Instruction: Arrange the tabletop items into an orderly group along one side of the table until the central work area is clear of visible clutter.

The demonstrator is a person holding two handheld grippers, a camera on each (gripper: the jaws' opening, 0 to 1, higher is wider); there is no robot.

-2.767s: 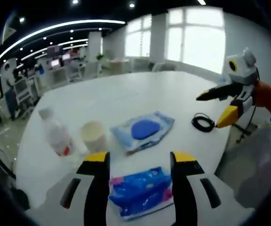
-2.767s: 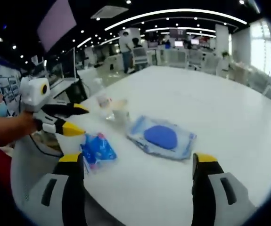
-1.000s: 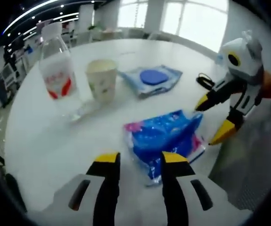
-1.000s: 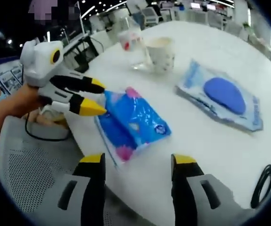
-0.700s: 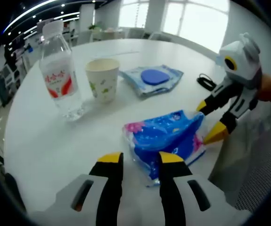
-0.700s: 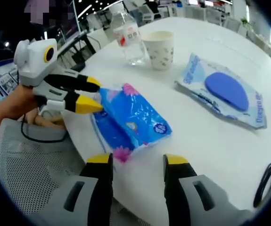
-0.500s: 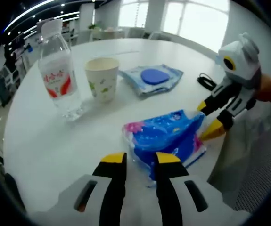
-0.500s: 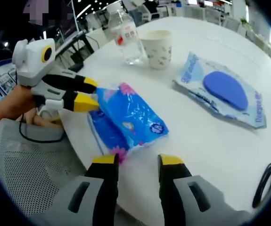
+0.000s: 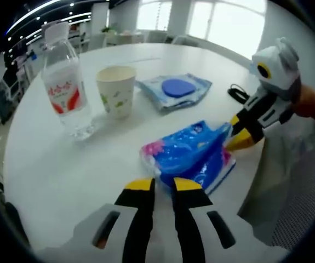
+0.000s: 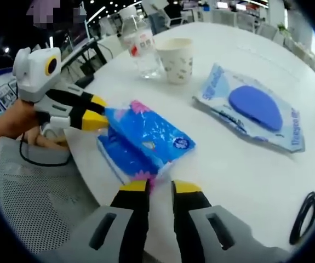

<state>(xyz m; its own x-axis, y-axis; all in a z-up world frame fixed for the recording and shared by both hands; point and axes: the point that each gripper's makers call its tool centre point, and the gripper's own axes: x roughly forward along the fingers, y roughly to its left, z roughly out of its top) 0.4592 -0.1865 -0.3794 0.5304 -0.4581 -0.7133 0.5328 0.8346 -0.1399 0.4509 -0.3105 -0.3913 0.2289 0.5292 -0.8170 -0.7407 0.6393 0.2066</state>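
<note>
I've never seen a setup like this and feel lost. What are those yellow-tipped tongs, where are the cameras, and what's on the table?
A person holds one hand-held gripper in each hand; a fisheye camera rides on each. In the left gripper view, the left hand-held gripper pinches one end of a blue tissue pack; the right hand-held gripper pinches the other. On the white table stand a water bottle and a paper cup, with a wet-wipes pack and a black cable lying beyond.
</note>
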